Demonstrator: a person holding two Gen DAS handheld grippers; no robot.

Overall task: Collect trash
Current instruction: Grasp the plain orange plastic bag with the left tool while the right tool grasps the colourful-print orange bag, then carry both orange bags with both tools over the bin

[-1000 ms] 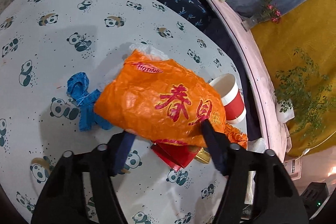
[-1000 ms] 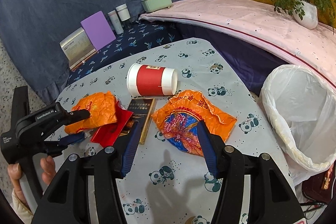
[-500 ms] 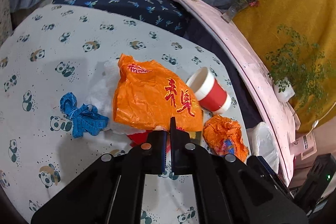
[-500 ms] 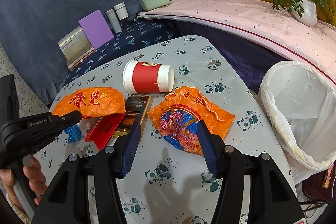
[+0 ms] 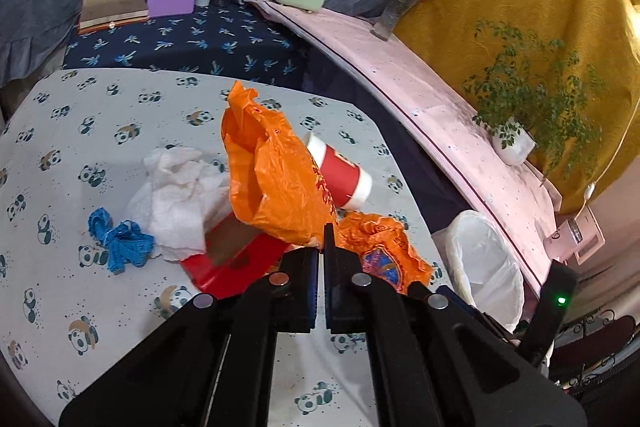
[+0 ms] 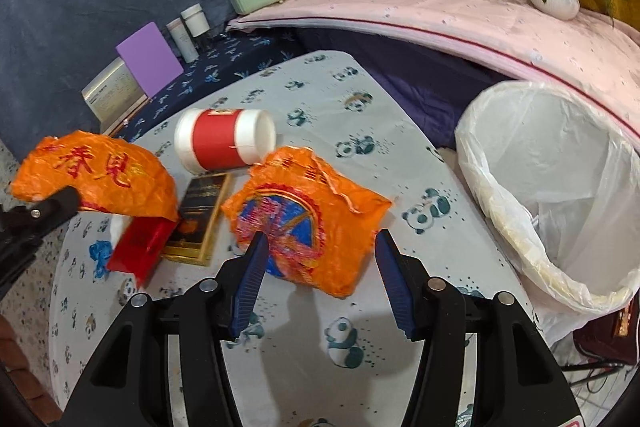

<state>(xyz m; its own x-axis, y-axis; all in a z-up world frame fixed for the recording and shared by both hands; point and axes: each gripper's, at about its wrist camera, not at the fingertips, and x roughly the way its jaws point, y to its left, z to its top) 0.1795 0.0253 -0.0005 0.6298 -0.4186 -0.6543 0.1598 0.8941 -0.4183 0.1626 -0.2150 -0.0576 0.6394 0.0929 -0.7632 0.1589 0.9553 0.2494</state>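
The left gripper (image 5: 321, 247) pinched the orange bag (image 5: 276, 175) by its lower edge, while the right gripper (image 6: 318, 251) gaped wide around the printed orange wrapper (image 6: 308, 215).

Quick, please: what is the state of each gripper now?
Left gripper: closed, holding the orange bag.
Right gripper: open, holding nothing, above the orange wrapper.

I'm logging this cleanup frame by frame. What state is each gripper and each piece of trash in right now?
left gripper: jaws shut on the orange bag.
orange bag: lifted off the table.
right gripper: jaws open, straddling the orange wrapper.
orange wrapper: crumpled, lying on the table.
paper cup: tipped on its side.
white tissue: crumpled, lying on the table.
bin liner: open.
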